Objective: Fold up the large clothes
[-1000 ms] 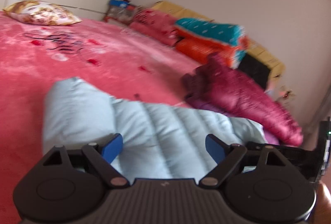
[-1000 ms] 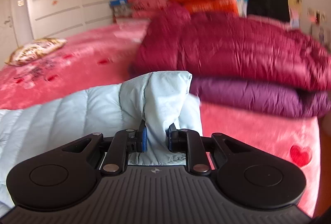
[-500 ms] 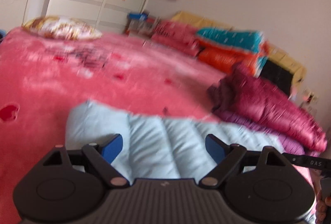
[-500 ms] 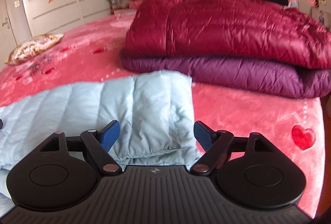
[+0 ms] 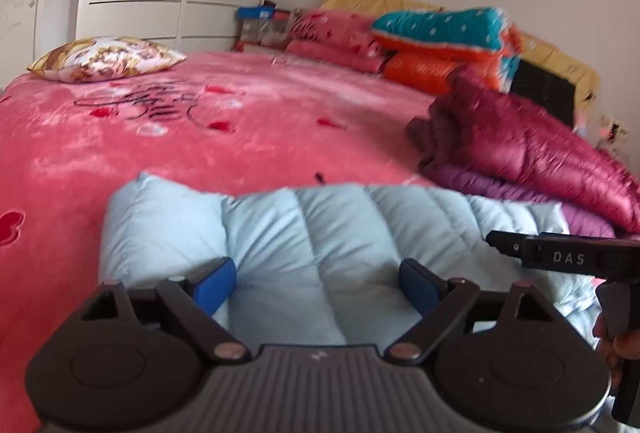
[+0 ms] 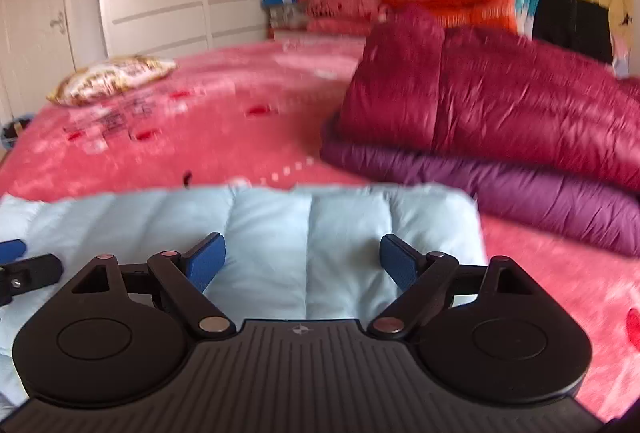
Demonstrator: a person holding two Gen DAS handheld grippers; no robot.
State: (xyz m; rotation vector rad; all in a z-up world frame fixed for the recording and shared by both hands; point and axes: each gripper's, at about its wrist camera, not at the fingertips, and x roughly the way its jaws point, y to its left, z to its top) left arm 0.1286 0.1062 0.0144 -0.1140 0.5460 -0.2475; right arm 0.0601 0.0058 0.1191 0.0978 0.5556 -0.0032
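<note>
**Now lying folded: pale blue puffer jacket on the pink bed**

Right now a pale blue quilted jacket (image 5: 320, 233) is lying flat on the pink bedspread (image 5: 200, 137), at the near edge of the bed. Its padded channels are running away from both grippers, and its far edge is forming a soft, rounded line. One bulkier fold is puffing up at its left end. Just beside its right end, 2 folded puffer coats are sitting stacked, a crimson one (image 6: 500, 105) over a purple one (image 6: 520, 193).

The left gripper (image 5: 318, 283) is hovering over the jacket with its jaws spread wide, gripping nothing. The right gripper (image 6: 302, 263) is opening its jaws, with jacket fabric showing between them but not pinched.
</note>
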